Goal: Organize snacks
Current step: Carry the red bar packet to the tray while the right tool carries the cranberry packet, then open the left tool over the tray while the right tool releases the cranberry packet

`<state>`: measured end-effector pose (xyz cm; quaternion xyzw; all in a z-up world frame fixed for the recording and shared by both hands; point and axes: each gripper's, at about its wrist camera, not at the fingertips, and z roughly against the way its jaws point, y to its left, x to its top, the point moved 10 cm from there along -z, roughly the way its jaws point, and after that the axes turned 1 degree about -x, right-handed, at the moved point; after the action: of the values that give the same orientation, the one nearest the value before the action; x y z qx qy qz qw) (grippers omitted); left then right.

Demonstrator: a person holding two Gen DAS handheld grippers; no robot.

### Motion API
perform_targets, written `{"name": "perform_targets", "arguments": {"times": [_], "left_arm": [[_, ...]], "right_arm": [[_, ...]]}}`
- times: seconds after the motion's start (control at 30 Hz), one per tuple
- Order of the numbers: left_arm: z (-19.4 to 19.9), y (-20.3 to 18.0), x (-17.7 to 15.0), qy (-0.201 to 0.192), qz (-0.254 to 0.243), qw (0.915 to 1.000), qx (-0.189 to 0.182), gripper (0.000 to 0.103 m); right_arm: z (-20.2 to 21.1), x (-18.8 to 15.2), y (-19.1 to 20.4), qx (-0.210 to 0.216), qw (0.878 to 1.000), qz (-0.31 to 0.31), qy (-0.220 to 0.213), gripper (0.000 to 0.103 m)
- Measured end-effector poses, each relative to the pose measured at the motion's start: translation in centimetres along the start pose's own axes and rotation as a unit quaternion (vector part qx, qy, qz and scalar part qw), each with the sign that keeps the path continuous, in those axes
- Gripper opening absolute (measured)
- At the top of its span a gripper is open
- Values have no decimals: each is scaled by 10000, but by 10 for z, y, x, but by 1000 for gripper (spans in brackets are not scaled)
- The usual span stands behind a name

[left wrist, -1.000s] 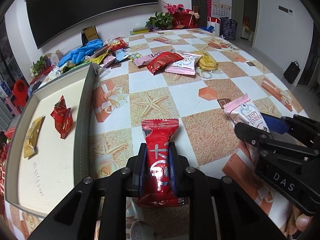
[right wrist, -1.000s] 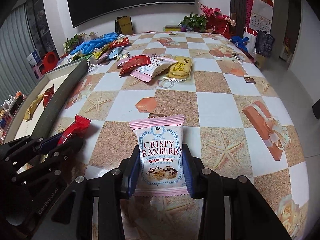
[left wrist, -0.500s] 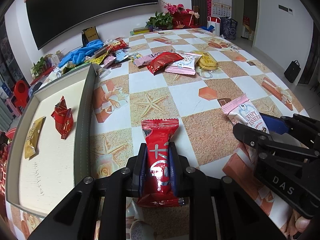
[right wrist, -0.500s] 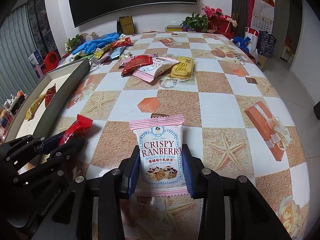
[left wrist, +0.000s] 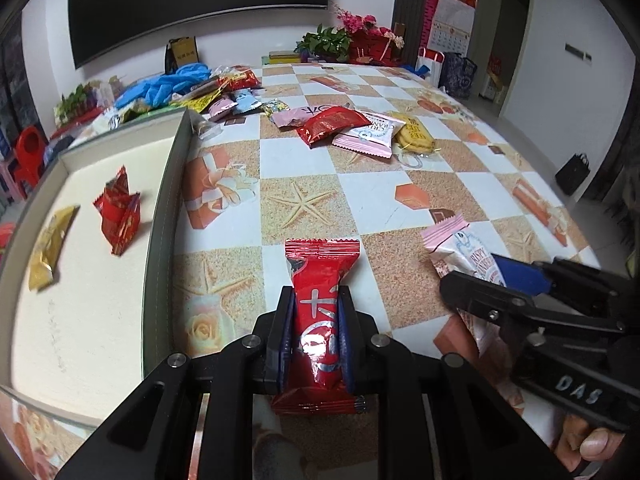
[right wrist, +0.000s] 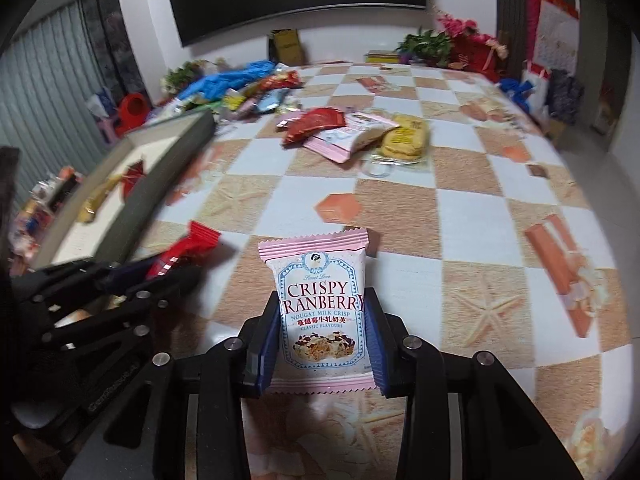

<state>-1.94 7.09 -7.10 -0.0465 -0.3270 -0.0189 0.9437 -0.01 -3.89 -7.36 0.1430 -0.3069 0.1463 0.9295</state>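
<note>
My left gripper (left wrist: 316,300) is shut on a red snack packet (left wrist: 320,304) and holds it above the table, right of the tray (left wrist: 164,200). My right gripper (right wrist: 322,312) is shut on a pink Crispy Cranberry packet (right wrist: 320,300); it also shows in the left wrist view (left wrist: 464,252), to the right of the left gripper. The tray (right wrist: 168,176) holds a red wrapped snack (left wrist: 118,208) and a gold one (left wrist: 50,248). In the right wrist view the left gripper (right wrist: 132,280) with its red packet (right wrist: 184,248) sits at the left.
A pile of loose snacks (left wrist: 352,128) lies on the far middle of the checked tablecloth, with a yellow biscuit pack (left wrist: 414,136). More packets and blue gloves (left wrist: 168,84) crowd the far left corner. Flowers (left wrist: 360,36) stand at the far edge.
Both grippers have risen and shifted a little left toward the tray with their packets; the right wrist view is blurred by motion.
</note>
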Motion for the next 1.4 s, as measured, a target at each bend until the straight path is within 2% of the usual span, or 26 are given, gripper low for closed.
{"name": "perform_targets", "arguments": {"times": [0.03,0.07,0.17,0.37,0.57,0.7,0.87,0.97,1.13,1.4], "left_arm": [[1,-2,-1,17,-22,10000,-27,21],[3,-6,-3,33,-89,9999,-64,21],[16,-17,-7,-59,-325,9993,-151,21],[49,-16,-7,-352,-81,9982,-471,21],[92,20,5,-680,33,9973,-282,21],[103,65,13,-557,315,9979,-43,21],[107,119,19,-432,396,9968,534,21],[105,140,19,-355,419,9957,740,21],[97,163,18,-274,568,9945,841,21],[74,190,22,-89,961,9926,737,21]], "right_arm": [[2,0,2,352,9993,-126,-12,39],[4,-1,1,458,9987,-210,-31,39],[26,-1,-4,528,9974,-428,-248,39],[46,-8,3,406,9968,-617,-309,39],[52,-11,50,453,9968,-581,-321,39],[44,3,89,439,9980,-318,-326,39],[34,29,136,548,9975,-88,-445,39],[21,38,157,597,9974,-15,-392,39],[5,50,174,611,9977,89,-287,39],[-15,65,193,483,9975,515,-72,39]]}}
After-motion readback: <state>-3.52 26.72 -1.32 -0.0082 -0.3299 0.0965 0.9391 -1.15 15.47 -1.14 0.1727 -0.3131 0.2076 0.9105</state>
